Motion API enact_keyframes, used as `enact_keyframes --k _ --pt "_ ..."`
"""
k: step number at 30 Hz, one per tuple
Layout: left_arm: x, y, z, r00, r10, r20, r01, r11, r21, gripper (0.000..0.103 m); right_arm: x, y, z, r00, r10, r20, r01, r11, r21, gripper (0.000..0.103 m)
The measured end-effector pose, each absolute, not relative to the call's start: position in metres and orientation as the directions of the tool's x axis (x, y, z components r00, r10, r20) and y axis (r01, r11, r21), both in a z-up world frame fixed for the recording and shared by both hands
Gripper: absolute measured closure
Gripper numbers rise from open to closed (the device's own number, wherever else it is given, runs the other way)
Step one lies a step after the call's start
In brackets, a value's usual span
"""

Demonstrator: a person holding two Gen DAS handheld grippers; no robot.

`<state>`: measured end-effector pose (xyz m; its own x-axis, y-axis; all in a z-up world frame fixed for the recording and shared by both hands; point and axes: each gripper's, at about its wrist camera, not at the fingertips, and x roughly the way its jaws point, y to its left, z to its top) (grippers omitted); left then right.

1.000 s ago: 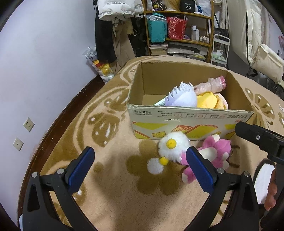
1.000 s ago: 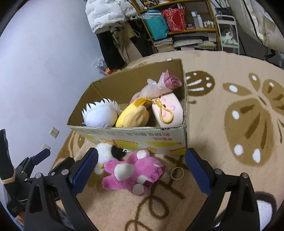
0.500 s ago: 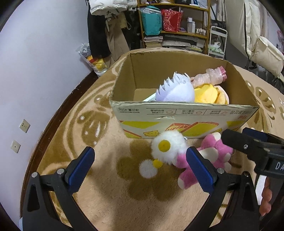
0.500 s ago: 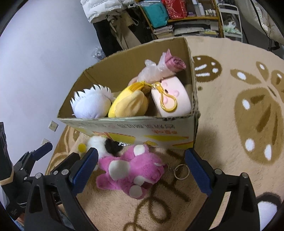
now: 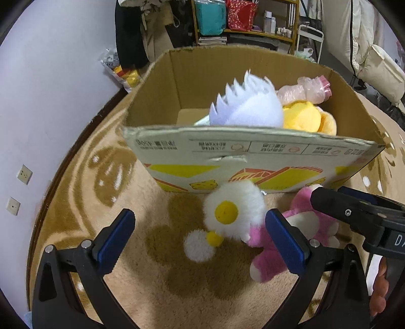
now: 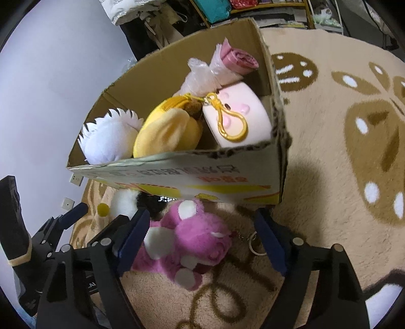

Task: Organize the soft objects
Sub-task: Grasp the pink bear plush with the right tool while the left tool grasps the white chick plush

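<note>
An open cardboard box [image 5: 253, 151] [image 6: 177, 177] stands on the carpet. It holds a white spiky plush [image 5: 248, 106] [image 6: 108, 139], a yellow plush [image 6: 164, 134] and a pale pink round plush [image 6: 235, 114]. In front of it lie a fluffy white toy with a yellow spot [image 5: 233, 212] and a pink plush [image 5: 303, 227] [image 6: 192, 238]. My left gripper [image 5: 200, 227] is open, with the white toy between its fingers, close to the right one. My right gripper [image 6: 200, 227] straddles the pink plush with its jaws closing; the right pad is still clear of it.
A keyring [image 6: 255, 243] on the pink plush lies by the right finger. A wrapped pink roll [image 6: 220, 68] leans in the box's far corner. The wall with sockets [image 5: 25, 174] runs along the left. Shelves [image 5: 240, 20] and hanging coats [image 5: 131, 33] stand behind the box.
Both grippers have come down and closer to the two toys in front of the box. The right gripper's jaws have narrowed around the pink plush.
</note>
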<state>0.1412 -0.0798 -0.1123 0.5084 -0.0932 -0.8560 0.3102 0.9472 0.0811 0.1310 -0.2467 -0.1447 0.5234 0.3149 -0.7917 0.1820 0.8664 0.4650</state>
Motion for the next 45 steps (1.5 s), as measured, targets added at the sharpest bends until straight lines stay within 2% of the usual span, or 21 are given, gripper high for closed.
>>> enact_keyframes --k 3,6,10,21,26,28,32,34,45 --pt "0.145 -0.082 -0.119 0.502 -0.086 -0.861 0.311 0.946 0.087 0.001 0.137 -0.245 -0.151 0.507 0.341 -0.791 0.180 0.856 0.485 0.026" --pt "0.148 -0.084 -0.124 0.493 -0.082 -0.866 0.311 0.946 0.087 0.001 0.139 -0.242 -0.157 0.491 0.355 -0.796 0.176 0.854 0.489 0.027" --pt "0.151 -0.084 -0.129 0.491 -0.079 -0.868 0.310 0.946 0.090 0.001 0.141 -0.238 -0.163 0.479 0.369 -0.796 0.166 0.853 0.495 0.034" --pt "0.158 -0.081 -0.139 0.474 -0.092 -0.876 0.314 0.947 0.071 0.003 0.143 -0.235 -0.167 0.477 0.392 -0.786 0.157 0.842 0.516 0.042" --pt "0.152 -0.087 -0.141 0.474 -0.108 -0.874 0.361 0.929 0.081 0.020 0.144 -0.230 -0.167 0.473 0.385 -0.792 0.147 0.852 0.502 0.044" --pt "0.152 -0.088 -0.142 0.457 -0.136 -0.879 0.376 0.925 0.052 0.036 0.144 -0.228 -0.166 0.475 0.384 -0.792 0.142 0.854 0.500 0.046" --pt "0.152 -0.087 -0.144 0.421 -0.185 -0.888 0.387 0.922 -0.009 0.057 0.144 -0.227 -0.162 0.483 0.386 -0.786 0.138 0.853 0.504 0.051" --pt "0.150 -0.089 -0.143 0.415 -0.191 -0.890 0.400 0.916 -0.010 0.068 0.143 -0.228 -0.160 0.490 0.387 -0.781 0.135 0.851 0.507 0.057" --pt "0.152 -0.078 -0.135 0.403 -0.205 -0.892 0.363 0.930 -0.050 0.073 0.140 -0.219 -0.144 0.528 0.357 -0.771 0.083 0.881 0.465 0.061"
